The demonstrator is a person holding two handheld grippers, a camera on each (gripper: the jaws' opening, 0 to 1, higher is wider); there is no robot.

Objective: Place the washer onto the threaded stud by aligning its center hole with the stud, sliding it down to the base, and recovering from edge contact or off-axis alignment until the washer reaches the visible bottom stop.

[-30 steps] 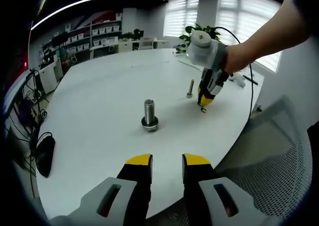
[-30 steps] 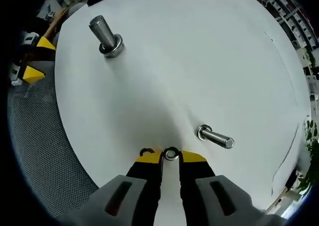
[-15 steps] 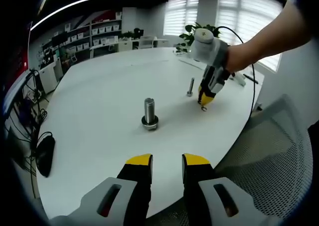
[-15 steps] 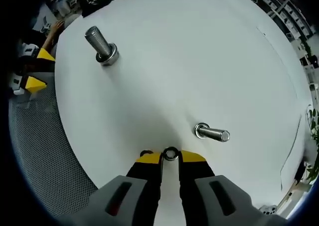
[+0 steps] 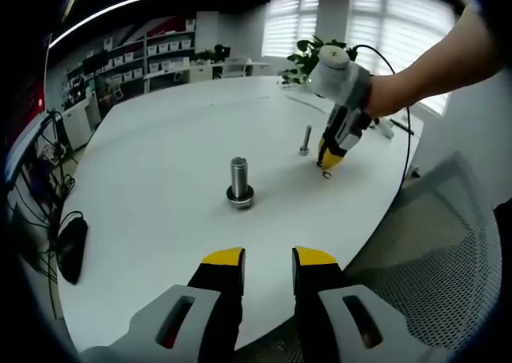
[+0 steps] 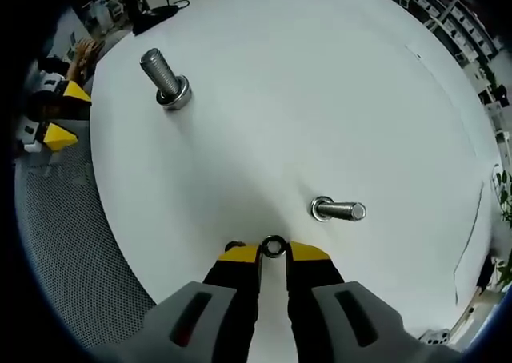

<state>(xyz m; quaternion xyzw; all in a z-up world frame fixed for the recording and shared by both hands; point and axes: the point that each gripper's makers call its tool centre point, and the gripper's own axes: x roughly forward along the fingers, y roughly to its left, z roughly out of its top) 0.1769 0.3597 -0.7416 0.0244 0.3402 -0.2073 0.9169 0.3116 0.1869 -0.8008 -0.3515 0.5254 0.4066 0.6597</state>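
Right gripper has the washer pinched between its yellow fingers, held on edge so the center hole faces the camera, just above the white counter. In the right gripper view the small threaded stud sits at two o'clock from the washer, close but clear of it, and compared with half a second ago it reads a touch higher and flatter across the picture, so the camera has shifted slightly. The big bolt stands far off at eleven o'clock. From the left gripper view, the right gripper hovers with the washer hanging at its tip, the small stud just beside it at ten o'clock; the hand has drifted a hair toward the stud since the last look. Left gripper hangs back at the counter's near edge, fingers apart, holding nothing, unmoved.
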